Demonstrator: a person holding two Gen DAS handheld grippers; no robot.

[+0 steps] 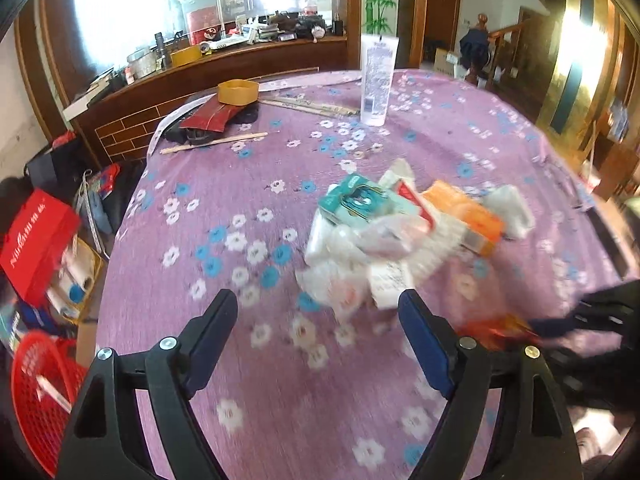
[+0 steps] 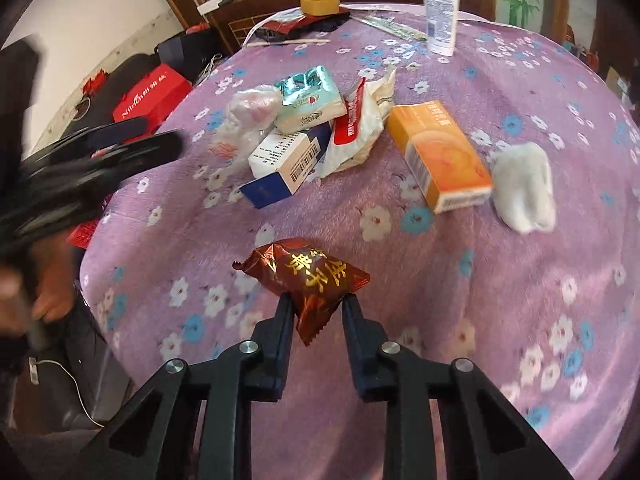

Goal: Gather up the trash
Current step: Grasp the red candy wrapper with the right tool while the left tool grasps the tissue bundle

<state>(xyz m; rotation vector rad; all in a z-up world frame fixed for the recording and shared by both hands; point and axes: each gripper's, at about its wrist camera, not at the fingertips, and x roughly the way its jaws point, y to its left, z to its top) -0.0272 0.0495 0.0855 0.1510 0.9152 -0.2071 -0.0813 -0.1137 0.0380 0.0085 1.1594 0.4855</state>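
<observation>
I see a purple tablecloth (image 2: 460, 300) patterned with white and blue flowers. The snack wrapper (image 2: 310, 280) is dark red-brown with gold characters. Beyond it I make out an orange box (image 2: 440, 156), a white-and-navy box (image 2: 282, 168) with a barcode, a teal-and-white tissue pack (image 2: 310, 98), and a red basket (image 1: 40, 392).

The dark red snack wrapper (image 2: 310, 280) with gold characters is crumpled and sits pinched between the right tongs (image 2: 314, 304) above the desk (image 2: 440, 320). The remaining trash lies in a loose cluster farther back on the desk. It comprises a teal tissue pack (image 2: 308, 98), a clear crumpled bag (image 2: 250, 110), a white and blue box (image 2: 284, 168) lying flat, a red and white torn wrapper (image 2: 356, 128), an orange carton (image 2: 438, 156) on its side, and what appears to be a white tissue wad (image 2: 524, 188).
</observation>
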